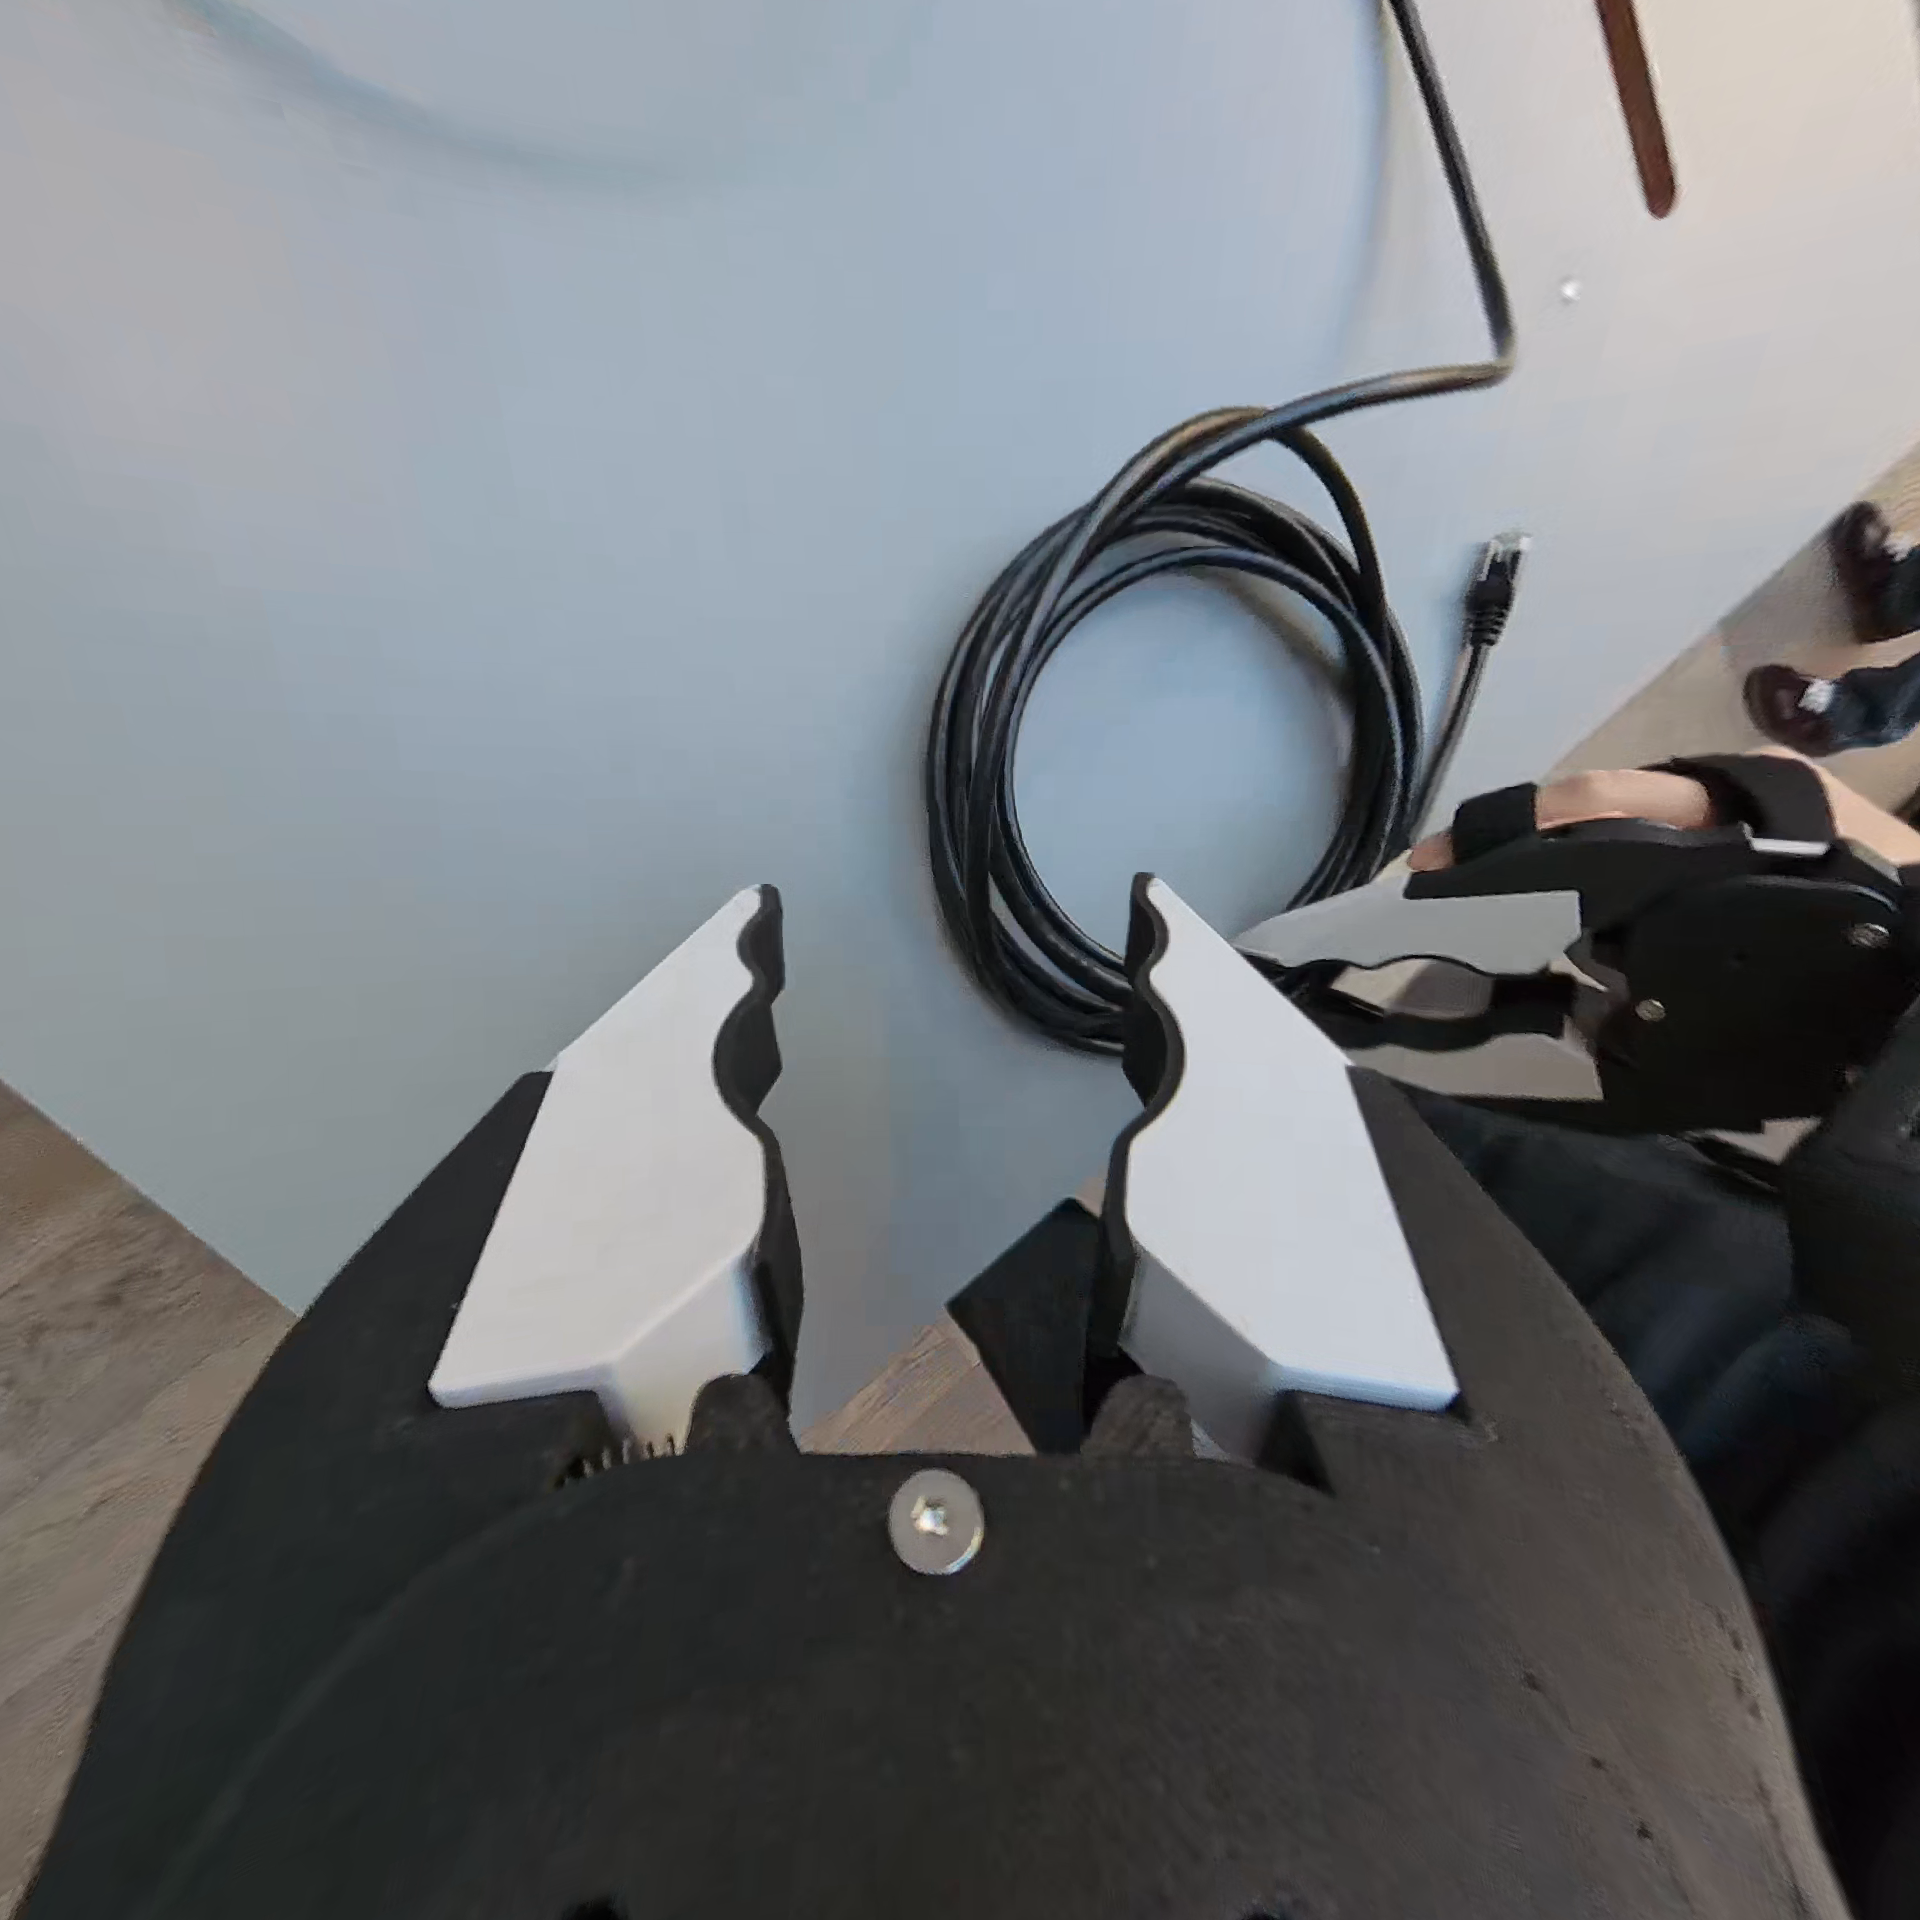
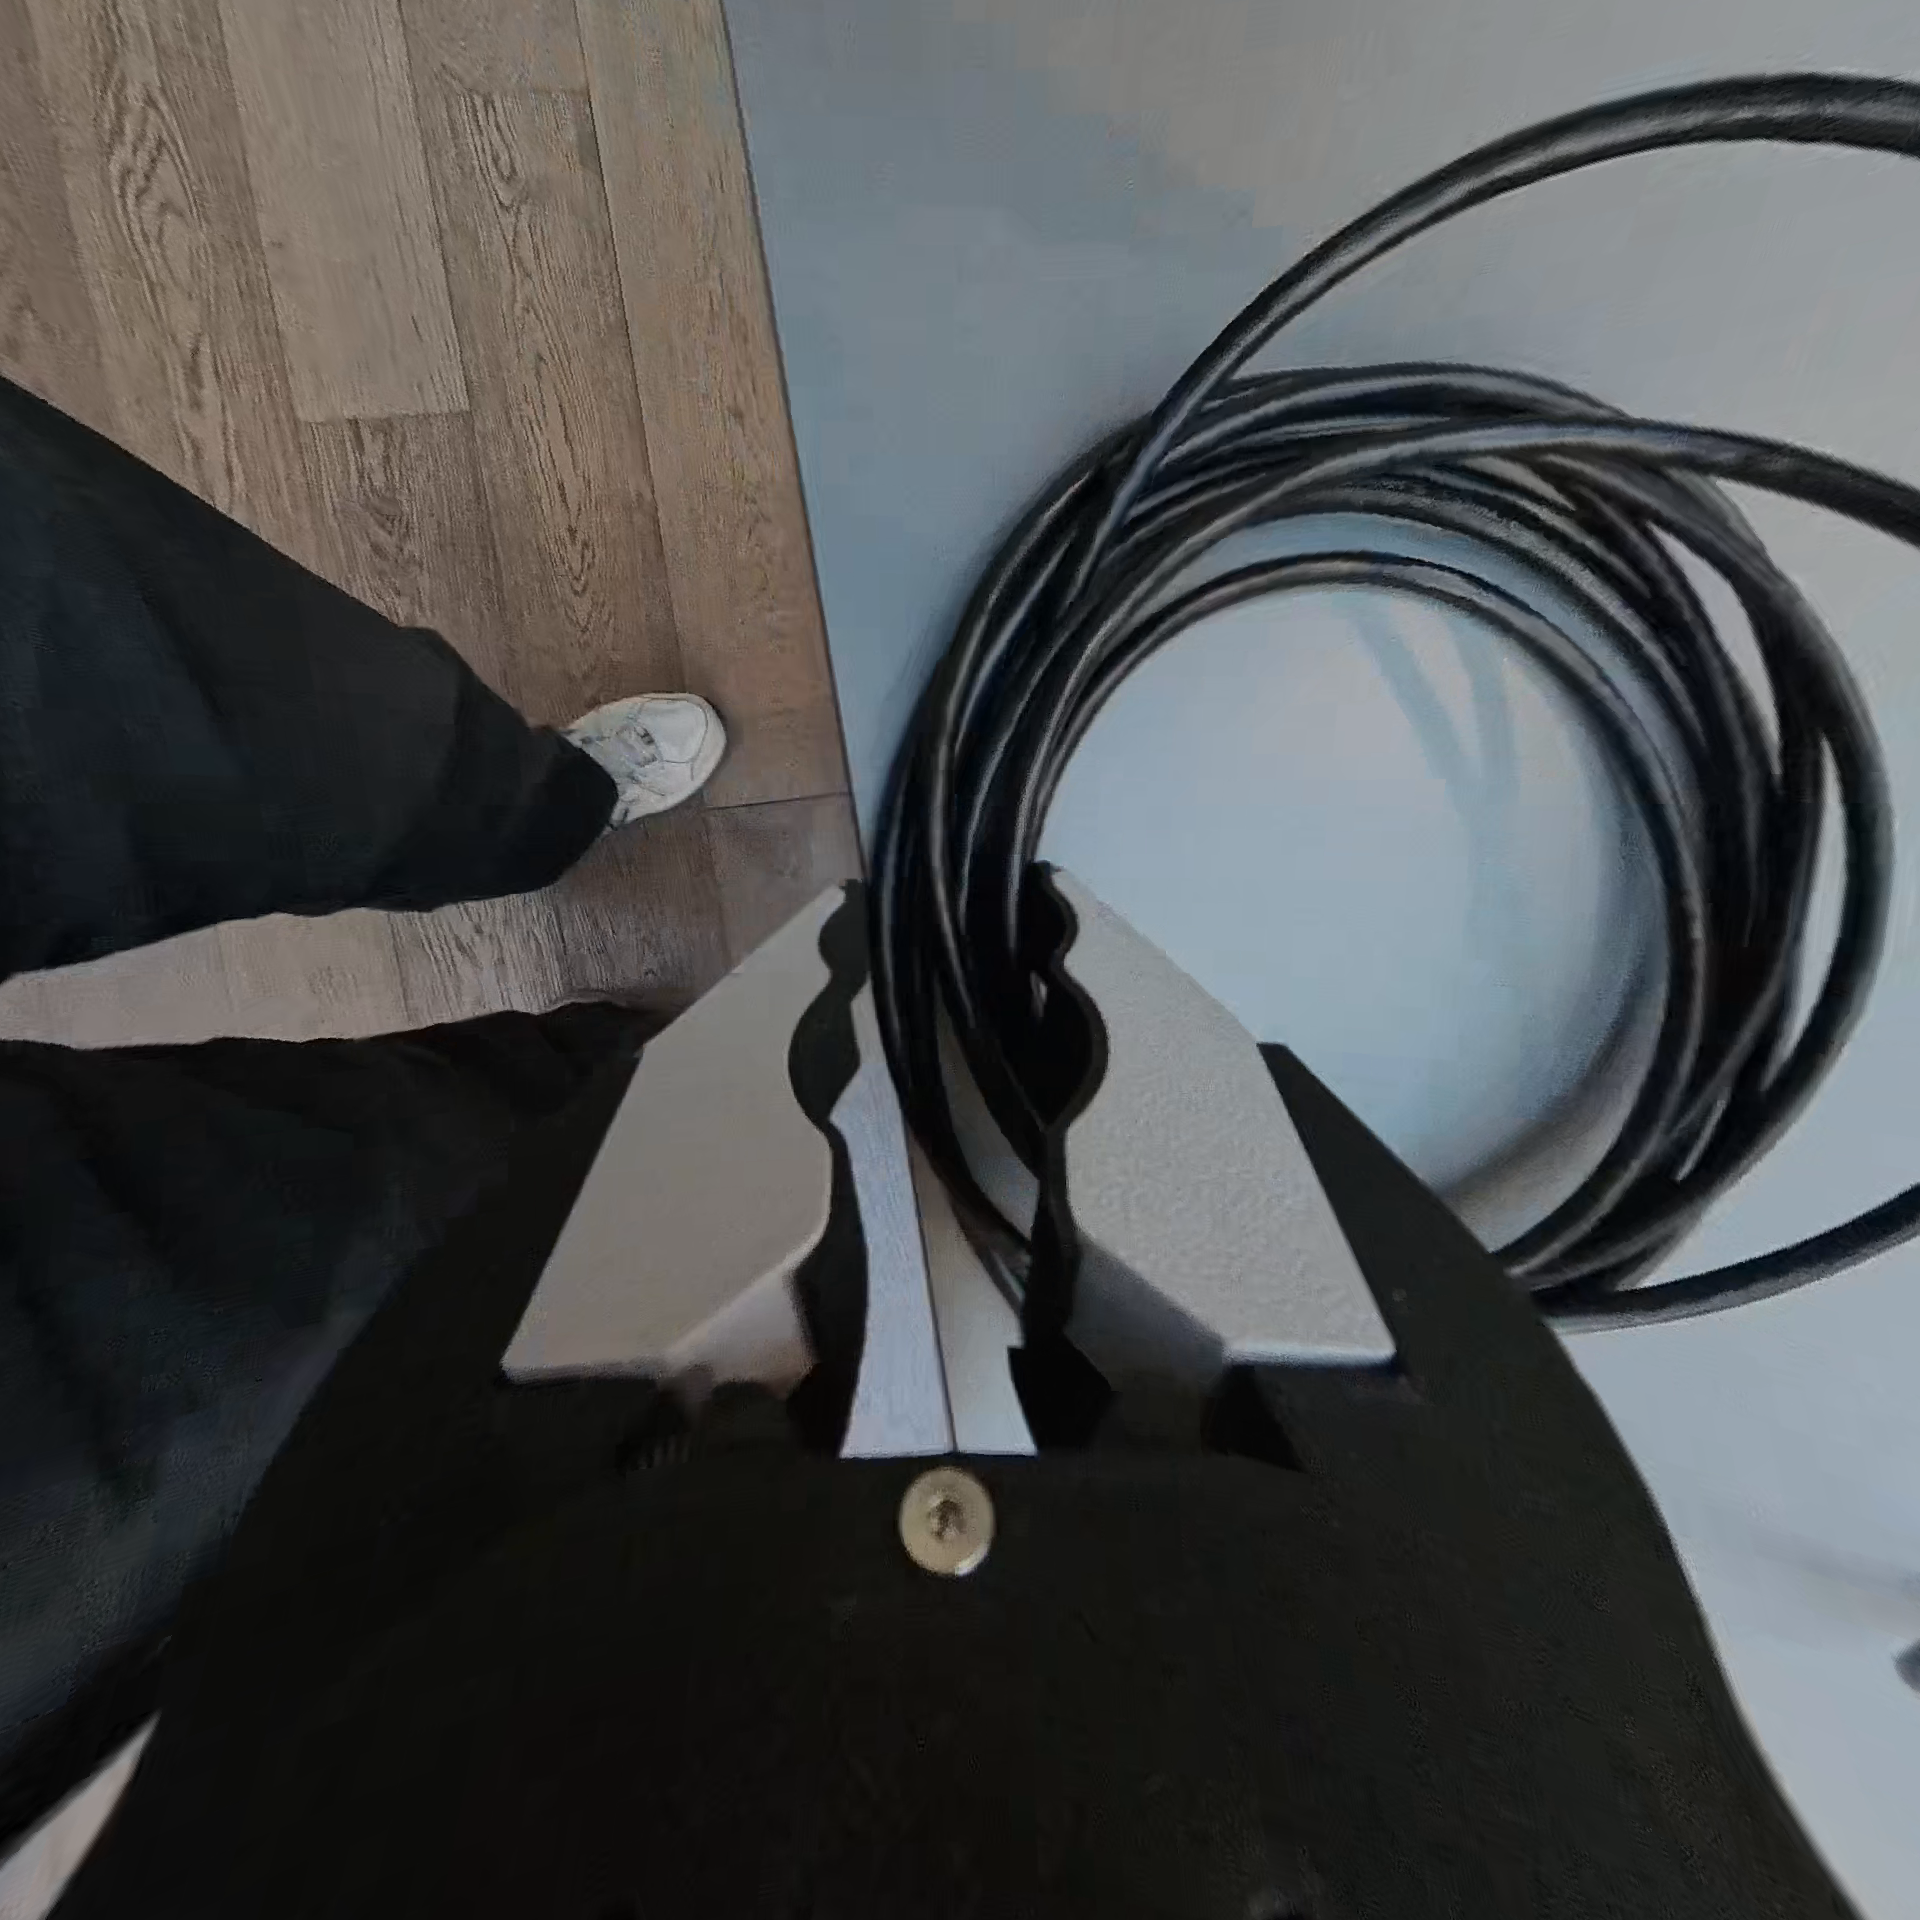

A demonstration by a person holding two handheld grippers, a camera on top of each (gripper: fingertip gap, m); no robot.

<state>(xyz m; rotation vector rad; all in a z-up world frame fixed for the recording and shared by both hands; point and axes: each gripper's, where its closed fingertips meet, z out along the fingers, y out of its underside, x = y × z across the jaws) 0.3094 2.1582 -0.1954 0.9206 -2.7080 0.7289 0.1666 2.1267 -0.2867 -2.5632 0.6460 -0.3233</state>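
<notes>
While the left gripper (image 1: 956, 904) hangs spread apart and empty above the pale blue table (image 1: 416, 520), the coiled black network cable (image 1: 1174, 748) lies flat just ahead and to its right. The coil's free plug end (image 1: 1491, 592) rests beyond it. Farther right, the right gripper (image 2: 945, 904) is nearer: its fingers straddle the coil's near-edge strands (image 2: 966, 1039), jaws partly closed around them; whether they pinch is unclear.

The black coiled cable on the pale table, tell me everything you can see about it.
The black coiled cable is glossy and round-sheathed, wound in several loose loops lying flat on the pale grey table near its edge. One strand runs off across the table; a plug end lies beside it. The right gripper straddles the loops; the left gripper hovers open nearby.
</notes>
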